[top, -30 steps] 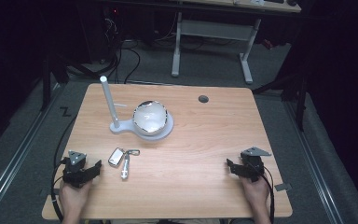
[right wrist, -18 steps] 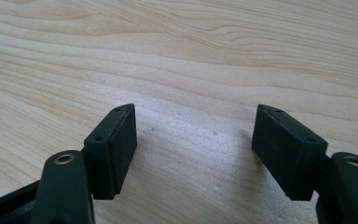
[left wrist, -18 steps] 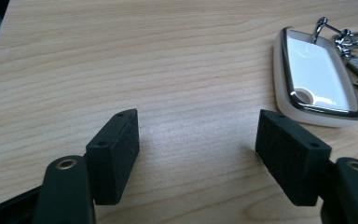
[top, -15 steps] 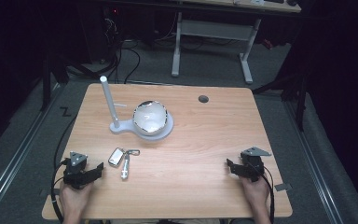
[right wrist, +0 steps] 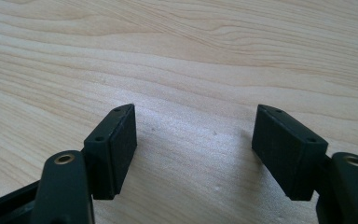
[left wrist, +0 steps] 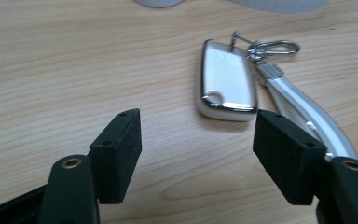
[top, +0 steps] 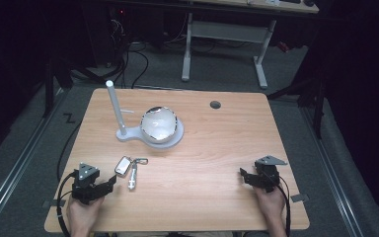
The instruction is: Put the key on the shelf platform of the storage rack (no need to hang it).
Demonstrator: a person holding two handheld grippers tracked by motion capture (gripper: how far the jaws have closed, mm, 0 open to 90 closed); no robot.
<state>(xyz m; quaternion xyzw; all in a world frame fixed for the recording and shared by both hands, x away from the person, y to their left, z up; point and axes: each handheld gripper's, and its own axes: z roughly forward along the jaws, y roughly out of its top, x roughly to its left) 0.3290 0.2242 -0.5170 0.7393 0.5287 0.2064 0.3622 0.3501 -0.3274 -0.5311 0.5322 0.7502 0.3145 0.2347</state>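
So the left claw [top: 109, 181] is sitting low on the wooden surface [top: 212, 148] with its jaws spread wide and nothing between them, pointing toward the silver key fob [top: 123, 166]. That fob is the thing to go by here: it's lying flat on the wood just ahead of the left claw, not touching either jaw. In the left gripper view the key fob [left wrist: 225, 84] is showing a bit toward the right-hand jaw, with a small keyring clip [left wrist: 272, 46] at its far end and a slim silver pen-like piece [left wrist: 303, 112] hanging off that clip and running down beside the fob, passing behind the right-hand jaw. Beyond the fob, farther from the person, a white stand [top: 150, 136] is resting with a tall white post [top: 114, 106] and a shiny crumpled-looking ball [top: 159, 123] sitting on its round base. The right claw [top: 244, 177] is well apart from the fob, over on the other side of the surface, also gaping open and holding nothing; in the right gripper view it's just looking at bare wood grain.
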